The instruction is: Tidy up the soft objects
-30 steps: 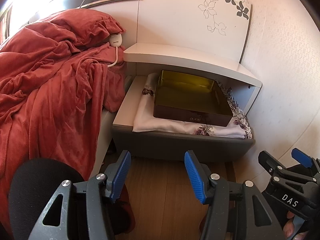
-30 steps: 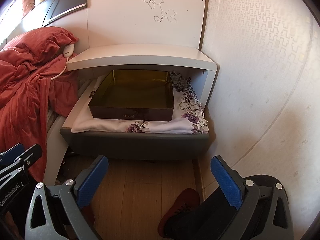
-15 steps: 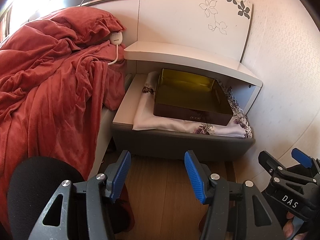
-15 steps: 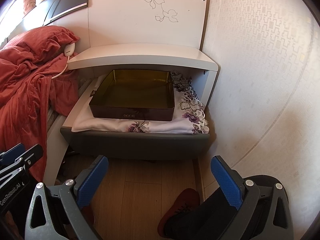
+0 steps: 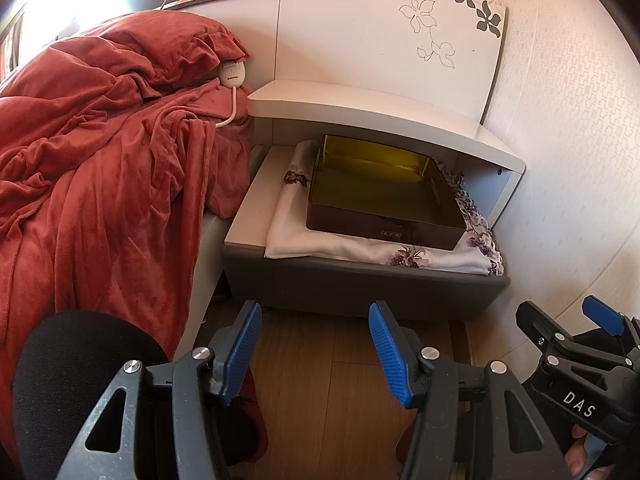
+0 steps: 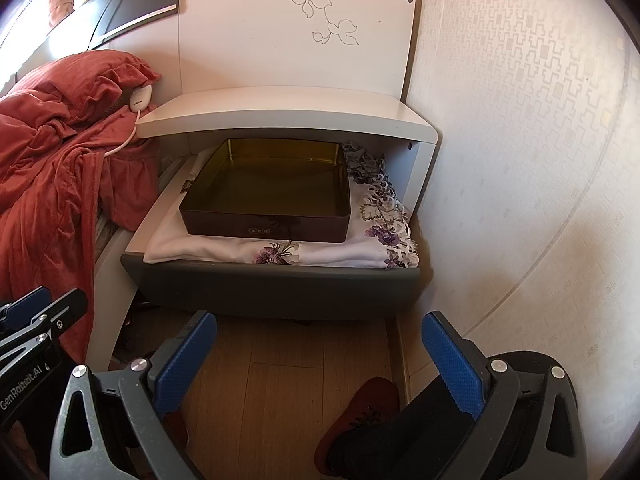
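A rumpled red blanket [image 5: 92, 184] and a red pillow [image 5: 160, 52] lie on the bed at the left; they also show in the right wrist view [image 6: 52, 168]. A white cloth with purple flowers [image 5: 360, 248] lies on the open drawer of the nightstand, under an empty dark tin box with a gold inside [image 5: 384, 196]; cloth [image 6: 288, 252] and box [image 6: 272, 192] show in the right wrist view too. My left gripper [image 5: 314, 316] is open and empty, low over the floor before the drawer. My right gripper [image 6: 320, 328] is open wide and empty, beside it.
The grey drawer front [image 6: 272, 288] juts out below a white nightstand top [image 6: 280, 112]. A white controller on a cord [image 5: 233, 74] rests by the pillow. A papered wall [image 6: 520, 160] closes the right side. Wood floor [image 6: 288, 392] and a red shoe [image 6: 360, 408] lie below.
Both views have shifted slightly; the nightstand and bed sit a little lower in the frames. Both grippers stay open and empty.
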`<action>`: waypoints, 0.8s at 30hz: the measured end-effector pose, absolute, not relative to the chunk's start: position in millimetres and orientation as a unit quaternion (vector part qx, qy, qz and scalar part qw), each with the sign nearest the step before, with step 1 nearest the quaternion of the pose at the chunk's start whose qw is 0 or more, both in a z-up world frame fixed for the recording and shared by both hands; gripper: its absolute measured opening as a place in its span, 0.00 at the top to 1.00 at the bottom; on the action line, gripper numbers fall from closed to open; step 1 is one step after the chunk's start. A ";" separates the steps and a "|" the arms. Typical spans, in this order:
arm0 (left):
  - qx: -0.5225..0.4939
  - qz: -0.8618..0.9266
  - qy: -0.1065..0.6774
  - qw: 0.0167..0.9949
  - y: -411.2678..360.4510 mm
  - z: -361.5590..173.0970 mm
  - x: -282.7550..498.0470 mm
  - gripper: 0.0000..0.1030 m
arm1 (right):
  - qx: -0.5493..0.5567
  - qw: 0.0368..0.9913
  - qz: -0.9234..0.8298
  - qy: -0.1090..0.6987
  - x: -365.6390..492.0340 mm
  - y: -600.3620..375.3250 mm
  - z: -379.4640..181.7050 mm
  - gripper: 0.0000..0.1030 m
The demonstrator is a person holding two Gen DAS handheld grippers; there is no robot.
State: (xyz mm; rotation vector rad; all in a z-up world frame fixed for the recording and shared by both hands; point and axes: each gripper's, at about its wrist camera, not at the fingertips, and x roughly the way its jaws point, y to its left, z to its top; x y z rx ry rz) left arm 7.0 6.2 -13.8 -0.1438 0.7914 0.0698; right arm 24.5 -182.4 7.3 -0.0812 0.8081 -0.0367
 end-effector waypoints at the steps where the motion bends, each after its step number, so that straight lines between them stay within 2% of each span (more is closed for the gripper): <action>1: -0.070 0.034 0.385 0.920 6.0 -14.0 6.8 0.45 | -0.038 0.918 -0.017 0.394 25.1 -183.4 7.9 0.00; 24: -0.088 0.019 0.404 0.910 7.4 -16.4 8.7 0.45 | -0.046 0.916 -0.010 0.397 23.6 -178.9 6.6 0.00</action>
